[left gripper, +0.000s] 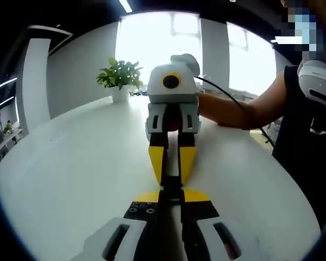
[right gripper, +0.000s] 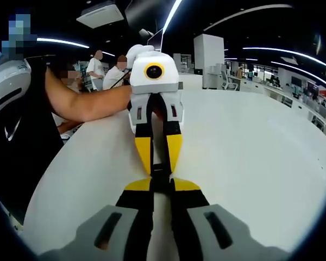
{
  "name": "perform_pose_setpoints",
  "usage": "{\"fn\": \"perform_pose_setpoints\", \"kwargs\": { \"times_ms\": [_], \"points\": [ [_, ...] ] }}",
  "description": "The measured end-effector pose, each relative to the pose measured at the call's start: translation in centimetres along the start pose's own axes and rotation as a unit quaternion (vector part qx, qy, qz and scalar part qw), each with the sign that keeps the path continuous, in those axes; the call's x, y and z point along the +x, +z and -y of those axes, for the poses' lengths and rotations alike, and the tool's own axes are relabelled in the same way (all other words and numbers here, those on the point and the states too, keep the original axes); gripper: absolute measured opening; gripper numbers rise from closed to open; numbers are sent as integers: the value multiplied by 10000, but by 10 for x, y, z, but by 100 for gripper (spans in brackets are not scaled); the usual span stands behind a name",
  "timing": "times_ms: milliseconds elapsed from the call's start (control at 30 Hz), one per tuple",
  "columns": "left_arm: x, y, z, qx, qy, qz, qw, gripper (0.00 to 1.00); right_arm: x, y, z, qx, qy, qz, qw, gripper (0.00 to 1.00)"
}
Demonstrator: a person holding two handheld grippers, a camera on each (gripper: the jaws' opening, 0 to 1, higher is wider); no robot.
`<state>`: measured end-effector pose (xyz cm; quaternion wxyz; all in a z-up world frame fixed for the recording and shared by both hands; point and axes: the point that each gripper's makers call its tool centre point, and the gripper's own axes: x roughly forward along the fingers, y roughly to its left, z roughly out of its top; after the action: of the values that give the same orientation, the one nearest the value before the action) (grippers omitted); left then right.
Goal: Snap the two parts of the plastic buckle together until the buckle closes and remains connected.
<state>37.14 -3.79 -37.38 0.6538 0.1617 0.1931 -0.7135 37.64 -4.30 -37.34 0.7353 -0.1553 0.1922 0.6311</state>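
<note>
The two grippers face each other nose to nose over a white desk (left gripper: 70,174), their yellow-tipped jaws meeting at one spot. In the left gripper view, the left gripper (left gripper: 170,197) rises from the bottom with its jaws nearly pressed together, pinching a dark plastic buckle (left gripper: 171,187) between the tips. The right gripper (left gripper: 172,163) comes in from the far side, its jaws angled down and also narrowed onto the same dark piece. A bare forearm (left gripper: 233,111) reaches in from the right behind it, roughly level with the desk.

The right gripper view gives the mirror: the right gripper (right gripper: 162,184) at the bottom, jaws drawn close on the buckle (right gripper: 161,174), and the left gripper (right gripper: 158,157) opposite, held by a forearm (right gripper: 81,103) stretching in from the left. Whether the buckle's two parts are fully latched cannot be told; it sits just above the desk between the tips.

A potted plant (left gripper: 119,79) stands at the far desk edge.
</note>
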Motion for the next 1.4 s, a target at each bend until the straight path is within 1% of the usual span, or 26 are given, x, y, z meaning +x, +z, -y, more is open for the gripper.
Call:
{"fn": "perform_pose_setpoints", "kwargs": {
  "times_ms": [300,600,767,867,1000,1033,1067,1133,1167,1200,1233,1300,1333,1367,1400],
  "points": [
    [3,0,-1,18,9,1,10000,8,0,0,1,27,-12,-3,10000,10],
    [4,1,-1,27,-17,3,10000,8,0,1,-1,-82,18,-1,10000,10],
    [3,0,0,12,-27,7,10000,9,0,1,-1,-73,36,7,10000,10],
    [4,-1,-1,165,49,4,9999,10,0,1,0,-74,-1,8,10000,10],
    [3,-3,2,229,9,70,9997,12,0,1,0,-62,-4,21,10000,10],
    [1,-4,3,207,-17,57,9998,14,0,1,1,-57,-8,25,10000,10],
    [-2,-4,3,189,-29,60,9998,17,0,1,1,-54,-12,25,10000,10],
    [-7,3,2,71,7,274,9996,28,0,1,1,-4,-2,47,10000,10],
    [-10,8,-4,93,148,428,9989,37,0,1,1,3,-3,50,10000,10],
    [-11,10,-6,82,223,488,9985,47,0,1,2,4,-7,48,10000,10],
    [-11,11,-8,66,287,524,9982,54,0,1,2,3,-6,48,10000,10],
    [-12,12,-10,94,365,542,9978,63,0,1,2,-4,-8,44,10000,10],
    [-13,9,-13,84,485,452,9978,64,0,1,2,-2,-7,44,10000,10],
    [-12,9,-12,92,448,443,9980,64,0,1,2,-3,-9,44,10000,10],
    [-12,7,-13,59,476,365,9982,70,-1,1,2,-2,-12,43,10000,10]
  ]
}}
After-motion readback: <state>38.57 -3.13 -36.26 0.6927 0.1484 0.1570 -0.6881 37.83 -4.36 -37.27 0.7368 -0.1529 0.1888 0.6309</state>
